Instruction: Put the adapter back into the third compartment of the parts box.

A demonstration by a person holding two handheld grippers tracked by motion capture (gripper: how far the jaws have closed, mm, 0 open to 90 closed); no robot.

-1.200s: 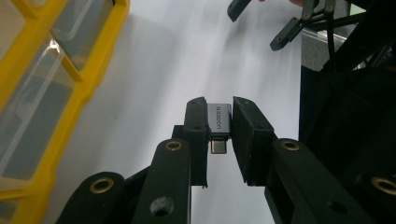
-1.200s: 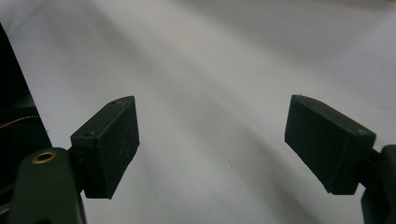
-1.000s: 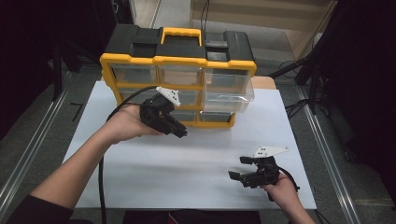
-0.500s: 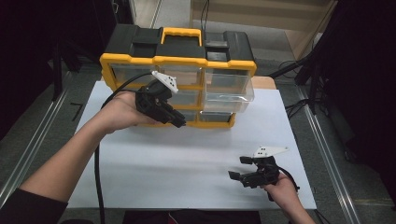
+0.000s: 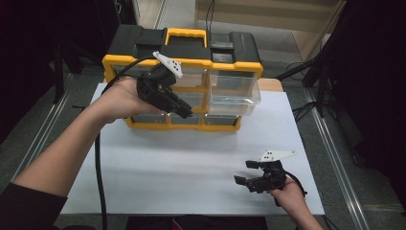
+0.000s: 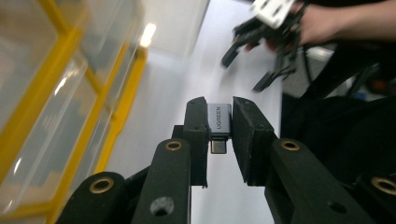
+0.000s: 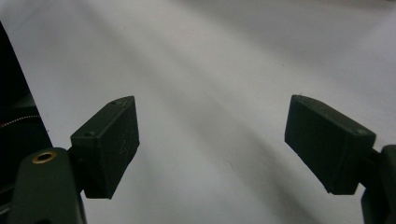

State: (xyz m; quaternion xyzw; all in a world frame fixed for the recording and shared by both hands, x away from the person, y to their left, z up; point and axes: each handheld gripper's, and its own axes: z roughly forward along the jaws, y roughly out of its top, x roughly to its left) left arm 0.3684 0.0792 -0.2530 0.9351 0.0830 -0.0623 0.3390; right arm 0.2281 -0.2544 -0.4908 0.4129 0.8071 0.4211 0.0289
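From the high view I see my left gripper (image 5: 184,112) raised in front of the yellow and black drawer box (image 5: 184,52), its tip over the middle drawers. One clear drawer (image 5: 234,88) at the upper right of the box is pulled out. My right gripper (image 5: 246,172) sits low over the white table sheet (image 5: 191,163), near its right front corner, well apart from the box.

In the left gripper view, the jaws are clamped on a small grey adapter (image 6: 219,119); it stands between the two pads with its metal plug end pointing back toward the camera. The drawer box's clear fronts and yellow frame run along the left side, and the other gripper (image 6: 268,44), jaws spread, shows farther off at the top.

In the right gripper view, my jaws stand wide apart with nothing between them, just the white sheet below.
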